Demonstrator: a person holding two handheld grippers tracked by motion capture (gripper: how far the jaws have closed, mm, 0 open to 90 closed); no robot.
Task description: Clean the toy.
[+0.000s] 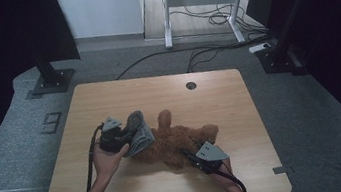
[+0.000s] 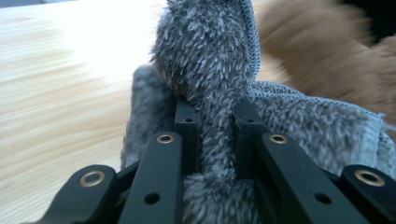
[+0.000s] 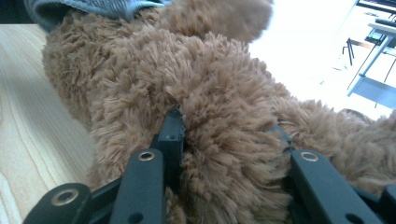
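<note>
High view: a brown plush teddy bear (image 1: 177,143) lies near the middle of the light wooden table (image 1: 242,116), with a grey fleecy knitted garment (image 1: 139,133) touching its left end. The left gripper (image 1: 128,132) is clamped on a fold of this garment; in the left gripper view the jaws stand close together with grey pile (image 2: 212,93) squeezed between them. The right gripper (image 1: 189,155) is clamped on a limb or lobe of the bear at its near right side; in the right gripper view brown fur (image 3: 224,140) bulges thickly between the jaws.

Handling judgement: both items appear light, soft and fully compressible, with no risk of breakage. The pile offers good friction, so slipping is unlikely, but the garment is limp and will stretch or bunch instead of transmitting force. Grip the garment at its ribbed hem, where the knit is firmest. Grip the bear on a stuffed limb or the torso, taking stuffing and not fur alone.
</note>
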